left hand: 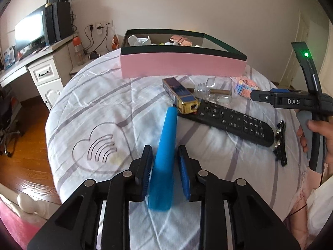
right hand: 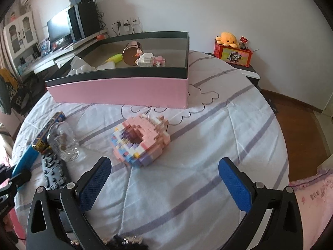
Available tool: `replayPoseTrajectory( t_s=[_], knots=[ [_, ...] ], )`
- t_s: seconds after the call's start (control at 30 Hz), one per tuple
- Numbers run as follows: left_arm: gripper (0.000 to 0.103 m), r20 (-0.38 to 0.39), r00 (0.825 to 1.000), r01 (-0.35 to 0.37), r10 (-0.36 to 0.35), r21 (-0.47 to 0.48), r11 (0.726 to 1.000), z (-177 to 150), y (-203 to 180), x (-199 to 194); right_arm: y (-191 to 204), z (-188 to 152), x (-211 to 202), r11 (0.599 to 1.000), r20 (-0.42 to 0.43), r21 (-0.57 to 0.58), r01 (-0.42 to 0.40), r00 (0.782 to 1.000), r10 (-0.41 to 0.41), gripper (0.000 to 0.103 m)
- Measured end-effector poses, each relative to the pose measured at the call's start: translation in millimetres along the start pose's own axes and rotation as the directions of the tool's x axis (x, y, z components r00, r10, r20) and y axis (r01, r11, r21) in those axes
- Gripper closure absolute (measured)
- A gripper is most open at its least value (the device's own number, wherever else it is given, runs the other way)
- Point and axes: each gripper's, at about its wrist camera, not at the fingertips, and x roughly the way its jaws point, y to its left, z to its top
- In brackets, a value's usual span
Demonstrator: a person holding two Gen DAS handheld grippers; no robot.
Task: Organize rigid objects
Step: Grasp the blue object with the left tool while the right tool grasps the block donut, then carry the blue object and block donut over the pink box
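My left gripper (left hand: pixel 164 166) straddles a blue bar (left hand: pixel 166 145) that lies on the bedspread; a thin gap shows beside the right pad, so the jaws are open. Beyond the bar lie a gold-and-blue box (left hand: pixel 181 95), a clear glass bottle (left hand: pixel 214 91), a black remote (left hand: pixel 229 120) and a black hair clip (left hand: pixel 280 145). My right gripper (right hand: pixel 164 179) stands wide open with nothing between its pads, just short of a pink brick model (right hand: pixel 141 141). A pink box with a dark rim (right hand: pixel 124 93) sits behind and holds several items.
The round bed's edge drops to a wooden floor (left hand: pixel 27 135) on the left. A desk with a monitor (left hand: pixel 29 33) stands at the back left. A nightstand carries a red box and an orange plush (right hand: pixel 226 38) at the back right.
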Motion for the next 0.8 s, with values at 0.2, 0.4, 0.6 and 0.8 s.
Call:
replayPoseTrajectory(
  t_s=[0.2, 0.4, 0.6, 0.8],
  knots=[
    [0.086, 0.008, 1.000, -0.002, 0.002, 0.018, 1.000, 4, -1, 1, 7, 14, 19, 0.998, -0.032, -0.064, -0.029, 0.999, 0.027, 0.000],
    [0.086, 0.016, 1.000, -0.022, 0.021, 0.018, 1.000, 12, 4, -2, 12, 18, 22, 0.995, -0.028, -0.081, -0.062, 0.998, 0.060, 0.040],
    [0.086, 0.025, 0.998, -0.049, 0.049, 0.006, 0.999, 19, 12, -6, 16, 13, 17, 0.994, -0.027, -0.093, -0.049, 0.999, 0.046, 0.040],
    [0.086, 0.047, 0.997, -0.067, 0.067, 0.005, 0.998, 32, 15, -12, 16, 10, 2, 0.995, -0.015, -0.092, -0.033, 0.999, 0.032, 0.040]
  ],
)
